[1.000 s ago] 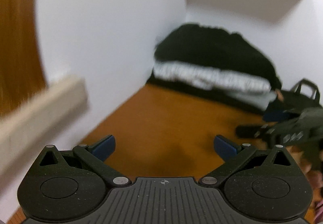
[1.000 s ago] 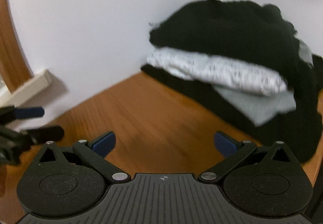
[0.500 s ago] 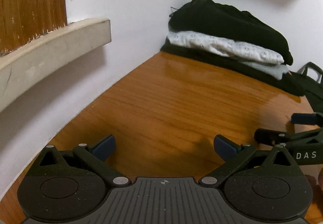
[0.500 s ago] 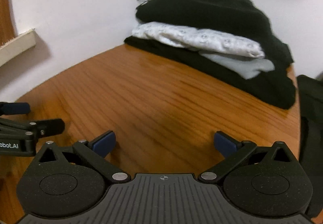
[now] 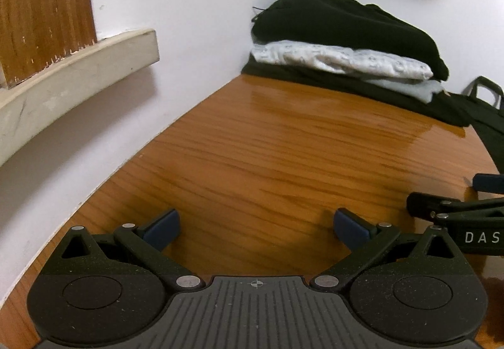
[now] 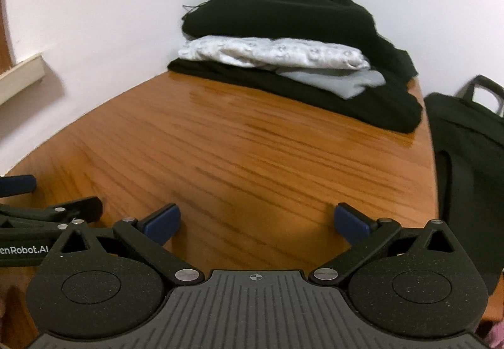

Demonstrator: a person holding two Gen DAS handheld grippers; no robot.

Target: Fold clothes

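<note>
Left wrist view: the left black two-finger gripper (image 5: 256, 227) with blue pads fills the bottom of the frame, its fingers spread wide and holding nothing, low over a glossy orange-brown wooden tabletop (image 5: 283, 160). A stack of folded clothes (image 5: 346, 49), a black garment above a white patterned one, pale grey cloth and more black fabric, sits in the upper right, against the white wall (image 5: 189, 2). A cream-coloured ledge (image 5: 78, 71) crosses the upper left. Part of the right black gripper (image 5: 456, 213) enters at the right edge. Right wrist view: the right gripper (image 6: 257, 224) lies along the bottom, fingers likewise spread and empty above the tabletop (image 6: 252, 144). The clothes stack (image 6: 283, 43) sits at upper centre against the wall. A black bag with a handle (image 6: 466, 144) stands at the right edge. The left gripper (image 6: 50, 213) shows at lower left.
</note>
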